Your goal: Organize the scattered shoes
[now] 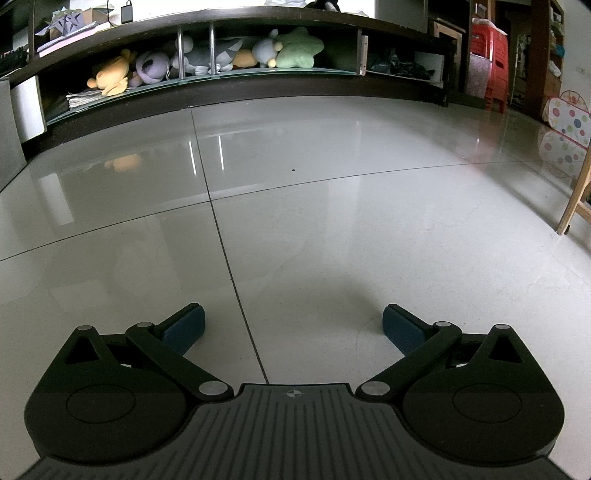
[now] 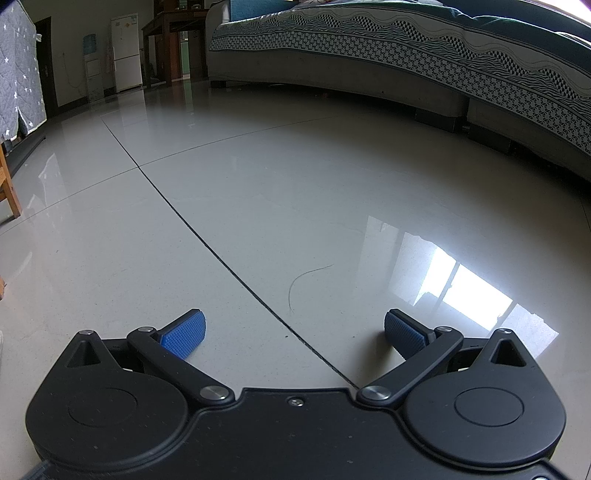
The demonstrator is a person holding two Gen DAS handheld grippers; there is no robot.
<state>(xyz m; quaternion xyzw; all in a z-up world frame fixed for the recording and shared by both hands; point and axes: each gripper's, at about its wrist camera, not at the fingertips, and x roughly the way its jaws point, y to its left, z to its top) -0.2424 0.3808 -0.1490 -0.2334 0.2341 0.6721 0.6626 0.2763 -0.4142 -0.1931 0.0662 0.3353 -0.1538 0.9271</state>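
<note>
Glossy pale floor tiles [image 1: 332, 236], lightly speckled and cut by thin dark grout lines, fill both views and mirror the furniture. The left gripper [image 1: 293, 325], matte black with ribbed blue pads, hangs low over the tiles with its jaws wide and nothing between them. Ahead of it runs a long, low, dark wooden shelf unit [image 1: 236, 22] with a glass shelf; its middle compartment holds a row of plush toys [image 1: 207, 59], yellow, lilac, grey-white and a green star shape, with a stack of papers [image 1: 83, 99] at the left end. To the right stand stacked red plastic stools [image 1: 489, 62] and a white play tent with coloured dots [image 1: 570, 116]. The right gripper [image 2: 294, 332], of the same build with brighter blue knobbed pads, also has its jaws wide and empty, above a grout line and a curved stray hair [image 2: 303, 280]. Beyond it lies a bed [image 2: 443, 51] with a black-and-white patterned cover, a white fridge [image 2: 126, 51] far back, and a star-printed grey quilt [image 2: 18, 81] at left. No shoes show in either view.
</note>
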